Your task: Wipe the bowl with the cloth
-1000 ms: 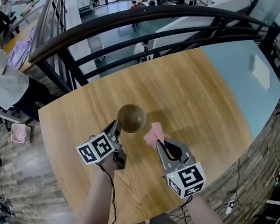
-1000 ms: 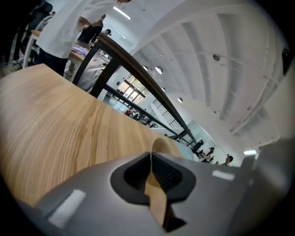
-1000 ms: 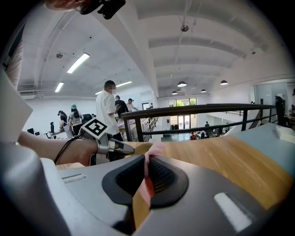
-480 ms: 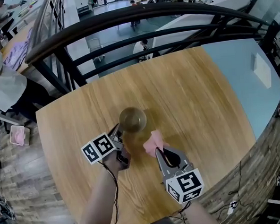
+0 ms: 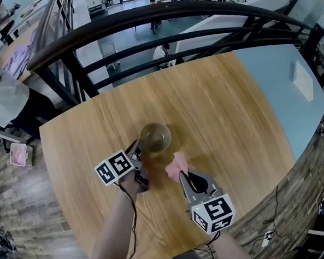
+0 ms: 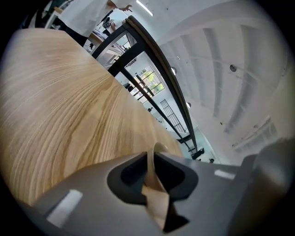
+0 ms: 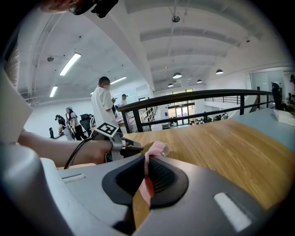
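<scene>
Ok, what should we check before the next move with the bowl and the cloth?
1. Cloth clamped by the right gripper: ok.
2. Bowl open side up on the table: ok.
3. Left gripper steadying the bowl: not ok; its fingers are opening, rim between them.
4. Cloth inside the bowl: not ok, beside it.
5. Bowl's inside clean: cannot tell.

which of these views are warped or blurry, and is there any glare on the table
Head view: strong fisheye, the railing bows into an arc; sharp, with a pale bluish sheen on the far right corner of the table. Left gripper view: dark round vignette, the bowl soft so near the lens. Right gripper view: same vignette, the cloth blurred up close, the ceiling lamps bright.
</scene>
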Demonstrator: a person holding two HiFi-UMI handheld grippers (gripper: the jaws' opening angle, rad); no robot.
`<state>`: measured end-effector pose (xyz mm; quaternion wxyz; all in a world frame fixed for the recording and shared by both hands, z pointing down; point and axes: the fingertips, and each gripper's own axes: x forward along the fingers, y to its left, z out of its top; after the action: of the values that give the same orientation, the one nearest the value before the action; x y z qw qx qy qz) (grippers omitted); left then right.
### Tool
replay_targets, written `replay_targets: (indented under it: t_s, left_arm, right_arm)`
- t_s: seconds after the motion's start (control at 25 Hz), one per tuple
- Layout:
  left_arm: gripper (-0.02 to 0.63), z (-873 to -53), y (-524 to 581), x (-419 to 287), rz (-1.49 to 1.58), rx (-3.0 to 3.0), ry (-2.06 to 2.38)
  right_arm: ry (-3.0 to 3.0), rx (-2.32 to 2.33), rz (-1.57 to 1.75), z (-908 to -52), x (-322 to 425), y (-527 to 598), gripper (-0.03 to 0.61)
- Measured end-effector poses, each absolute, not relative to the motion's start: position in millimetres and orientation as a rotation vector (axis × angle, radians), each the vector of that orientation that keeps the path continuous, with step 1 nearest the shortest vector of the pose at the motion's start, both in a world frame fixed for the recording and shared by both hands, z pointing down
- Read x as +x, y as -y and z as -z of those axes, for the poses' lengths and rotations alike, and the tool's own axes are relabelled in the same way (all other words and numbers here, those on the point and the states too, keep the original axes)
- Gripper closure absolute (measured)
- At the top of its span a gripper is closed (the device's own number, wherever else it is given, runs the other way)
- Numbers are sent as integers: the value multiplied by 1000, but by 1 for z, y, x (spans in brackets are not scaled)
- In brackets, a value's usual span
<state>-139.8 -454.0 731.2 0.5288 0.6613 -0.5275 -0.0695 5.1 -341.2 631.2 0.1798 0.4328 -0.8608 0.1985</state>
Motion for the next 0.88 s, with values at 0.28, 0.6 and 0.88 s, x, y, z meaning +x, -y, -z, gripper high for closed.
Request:
replay_targets:
  t_s: [0.28, 0.6, 0.88]
  left_arm:
    - [551, -713, 446, -148, 195, 1603, 1286]
    - [597, -642, 420, -145, 101, 1799, 1374]
    - [607, -561, 382, -142, 43, 2008, 1427]
  right_arm:
    - [2436, 1224, -553, -623, 4, 336, 563]
    - [2468, 1253, -484, -580, 2, 330, 563]
    - [2514, 1281, -402, -527, -6, 311, 563]
